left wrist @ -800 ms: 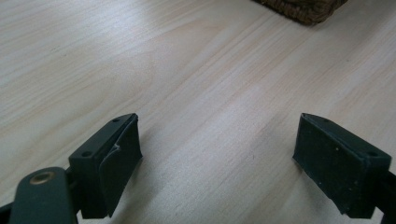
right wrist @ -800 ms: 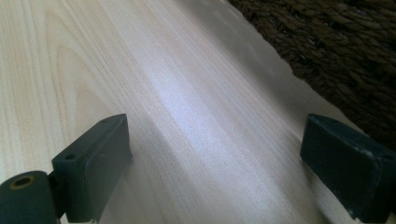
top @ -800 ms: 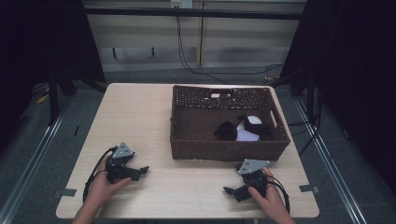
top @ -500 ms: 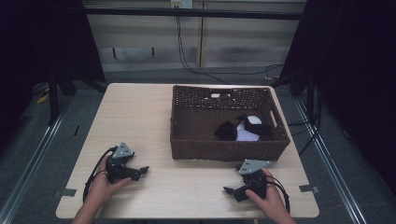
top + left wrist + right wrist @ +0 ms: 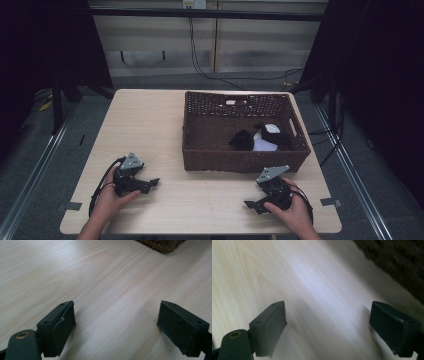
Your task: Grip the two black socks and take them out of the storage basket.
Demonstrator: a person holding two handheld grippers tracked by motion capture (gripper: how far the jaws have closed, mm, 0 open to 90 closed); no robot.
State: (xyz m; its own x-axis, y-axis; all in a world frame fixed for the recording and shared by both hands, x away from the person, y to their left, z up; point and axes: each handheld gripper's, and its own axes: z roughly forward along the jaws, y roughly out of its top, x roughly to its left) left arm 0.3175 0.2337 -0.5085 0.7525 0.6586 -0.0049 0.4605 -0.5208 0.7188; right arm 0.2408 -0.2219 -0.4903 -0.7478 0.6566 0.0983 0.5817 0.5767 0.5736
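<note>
Resting both claws spread and empty on the tabletop, left claw (image 5: 150,182) and right claw (image 5: 251,205), we eye soft, light black cloth (image 5: 243,140) at one o'clock in the basket (image 5: 235,162), best pinched mid-fold.

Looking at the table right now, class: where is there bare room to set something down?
The table is bare left of the wicker basket, and between the left gripper and right gripper. The basket's right half is crowded with dark and white items; its left half looks free.
</note>
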